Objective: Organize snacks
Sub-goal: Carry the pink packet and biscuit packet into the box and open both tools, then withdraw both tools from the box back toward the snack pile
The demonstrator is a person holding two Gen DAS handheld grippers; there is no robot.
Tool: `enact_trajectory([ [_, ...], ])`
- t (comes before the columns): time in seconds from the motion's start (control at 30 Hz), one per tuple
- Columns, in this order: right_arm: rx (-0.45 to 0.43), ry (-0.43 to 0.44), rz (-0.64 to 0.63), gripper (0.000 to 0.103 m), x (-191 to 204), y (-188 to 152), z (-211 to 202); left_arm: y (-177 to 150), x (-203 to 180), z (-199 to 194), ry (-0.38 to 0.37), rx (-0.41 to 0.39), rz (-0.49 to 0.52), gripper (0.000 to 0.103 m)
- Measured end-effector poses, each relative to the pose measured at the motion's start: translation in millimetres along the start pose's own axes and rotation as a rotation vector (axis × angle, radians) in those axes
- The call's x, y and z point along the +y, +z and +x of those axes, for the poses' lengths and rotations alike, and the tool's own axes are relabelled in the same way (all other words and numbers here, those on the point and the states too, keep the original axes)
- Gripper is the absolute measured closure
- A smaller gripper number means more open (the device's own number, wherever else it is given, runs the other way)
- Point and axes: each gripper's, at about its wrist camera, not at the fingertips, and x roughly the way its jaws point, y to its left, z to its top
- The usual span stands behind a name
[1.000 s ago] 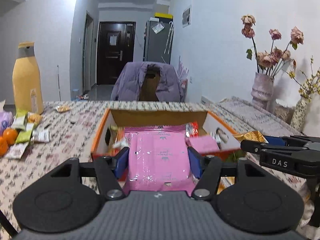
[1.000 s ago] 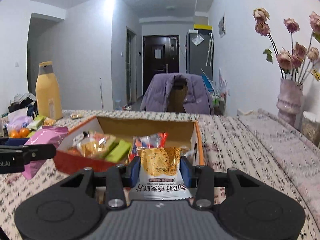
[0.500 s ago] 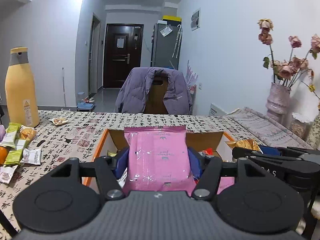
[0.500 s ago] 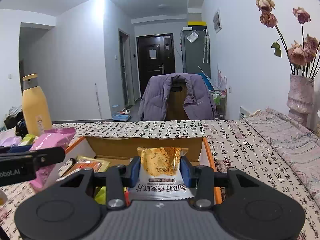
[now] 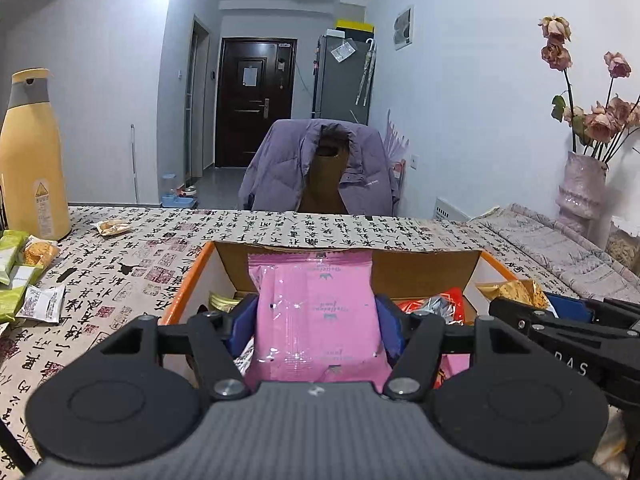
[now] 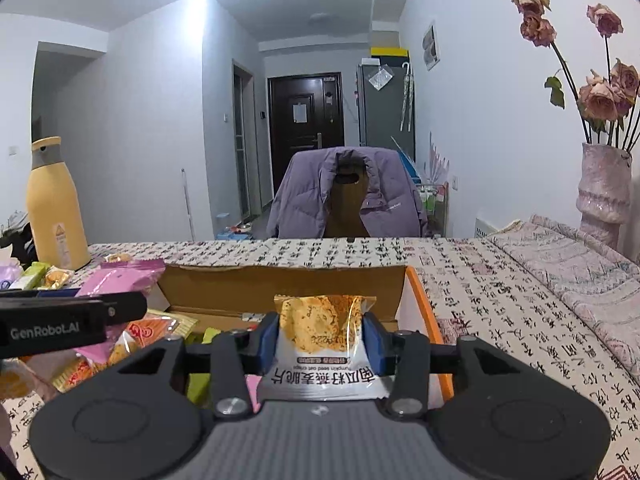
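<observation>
My left gripper (image 5: 316,316) is shut on a pink snack packet (image 5: 316,308) and holds it over the near part of an open orange-rimmed cardboard box (image 5: 188,280). My right gripper (image 6: 320,338) is shut on a gold and white oat crisp packet (image 6: 324,336) over the same box (image 6: 424,304), near its right wall. Several snack packets (image 6: 160,330) lie inside the box. The right gripper shows at the right of the left wrist view (image 5: 560,320); the left gripper shows at the left of the right wrist view (image 6: 72,320).
Loose snack packets (image 5: 28,276) lie on the patterned tablecloth left of the box, beside a tall yellow bottle (image 5: 32,156). A vase of dried roses (image 6: 604,188) stands at the right. A chair with a purple jacket (image 5: 320,168) is behind the table.
Both grippers have lifted and levelled, so less of the box's inside shows. Each still holds its packet over the box.
</observation>
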Motion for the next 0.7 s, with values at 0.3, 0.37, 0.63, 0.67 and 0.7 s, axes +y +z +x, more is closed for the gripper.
enact_trajectory([
  [0.3,-0.009,-0.019,0.051,0.0,-10.4,-4.2,0.6,-0.4,8.4,-9.6,0.003,-0.067,-0.044,0.0],
  [0.37,-0.008,-0.028,0.049,0.0,-10.1,-4.5,1.2,-0.5,9.0,-8.3,0.007,-0.061,-0.047,0.0],
  [0.63,-0.031,-0.056,0.037,0.0,-9.4,-4.8,-3.8,-0.6,5.1,-10.6,0.034,-0.087,-0.042,0.0],
  [0.67,-0.033,-0.059,0.037,0.0,-10.9,-3.8,-3.3,0.0,5.3,-11.5,0.041,-0.09,-0.045,0.0],
  [0.7,-0.034,-0.055,0.04,0.0,-11.4,-3.0,-4.1,1.3,5.8,-12.8,0.044,-0.089,-0.049,0.0],
])
